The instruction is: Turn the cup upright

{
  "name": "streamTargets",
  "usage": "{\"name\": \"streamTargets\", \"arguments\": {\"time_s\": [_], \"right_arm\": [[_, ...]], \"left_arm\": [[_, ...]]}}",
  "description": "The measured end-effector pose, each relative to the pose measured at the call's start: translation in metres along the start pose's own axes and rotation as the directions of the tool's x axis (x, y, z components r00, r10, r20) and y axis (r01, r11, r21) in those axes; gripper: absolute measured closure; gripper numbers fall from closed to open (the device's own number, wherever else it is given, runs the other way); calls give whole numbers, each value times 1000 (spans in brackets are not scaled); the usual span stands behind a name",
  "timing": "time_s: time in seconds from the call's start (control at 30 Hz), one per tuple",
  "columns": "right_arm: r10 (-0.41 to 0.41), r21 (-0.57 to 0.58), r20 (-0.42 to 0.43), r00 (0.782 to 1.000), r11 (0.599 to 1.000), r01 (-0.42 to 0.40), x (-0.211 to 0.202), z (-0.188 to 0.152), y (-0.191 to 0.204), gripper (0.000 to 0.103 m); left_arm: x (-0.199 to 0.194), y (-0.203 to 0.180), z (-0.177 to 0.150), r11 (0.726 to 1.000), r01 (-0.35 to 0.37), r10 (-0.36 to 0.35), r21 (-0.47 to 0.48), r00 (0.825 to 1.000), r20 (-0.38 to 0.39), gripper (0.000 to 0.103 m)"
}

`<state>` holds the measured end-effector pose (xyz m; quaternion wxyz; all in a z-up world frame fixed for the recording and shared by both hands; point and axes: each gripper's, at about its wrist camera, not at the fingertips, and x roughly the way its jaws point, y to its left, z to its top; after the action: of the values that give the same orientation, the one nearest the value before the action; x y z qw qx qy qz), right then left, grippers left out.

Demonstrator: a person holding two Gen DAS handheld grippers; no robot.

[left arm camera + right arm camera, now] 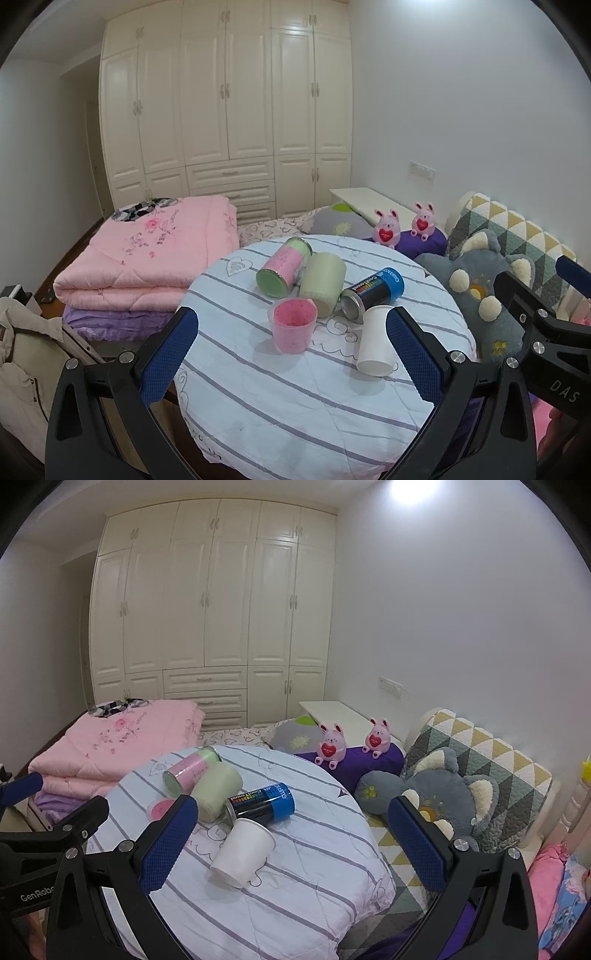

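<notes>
At the near edge of both wrist views: left tongs (291, 321) and right tongs (293, 806) both spread wide, holding nothing, raised clear of the round table (295, 413) with its striped cloth.

Just beyond, at front right of the table: white cup (243, 849) on its side, base toward the tongs, mouth against or just beside the blue and black can (264, 805). Lies nearer the right tongs than the left. Taken to be the cup to set upright, as the nearest one to them.

To its left: pink cup (291, 326), already upright. Behind that: pale green cup (323, 284), also on its side, touching a pink and green can (284, 271).

Farther off: folded pink quilt (147, 254) and wardrobe (229, 110).

Step in hand, by judgement: approach, nothing gripped yet.

Next move, by judgement:
- Lower the right tongs across the white cup's side wall, one pad on each side.
- Close gently; thin wall likely to crush.
- Lift, turn mouth upward, avoid nudging the can.
</notes>
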<state>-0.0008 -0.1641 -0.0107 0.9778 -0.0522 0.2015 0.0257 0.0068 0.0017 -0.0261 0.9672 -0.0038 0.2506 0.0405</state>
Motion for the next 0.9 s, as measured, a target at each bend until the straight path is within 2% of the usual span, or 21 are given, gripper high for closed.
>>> {"name": "streamTargets", "arguments": {"time_s": [0.57,0.9], "right_arm": [[-11,0,-3,1000,1000,11,2,3,-2,0],[-12,8,-5,1000,1000,12,4,5,-5,0]], "left_arm": [[4,-4,5,1000,8,-9,13,1000,29,0],[8,-3,11,999,47,-47,7,999,25,0]]}}
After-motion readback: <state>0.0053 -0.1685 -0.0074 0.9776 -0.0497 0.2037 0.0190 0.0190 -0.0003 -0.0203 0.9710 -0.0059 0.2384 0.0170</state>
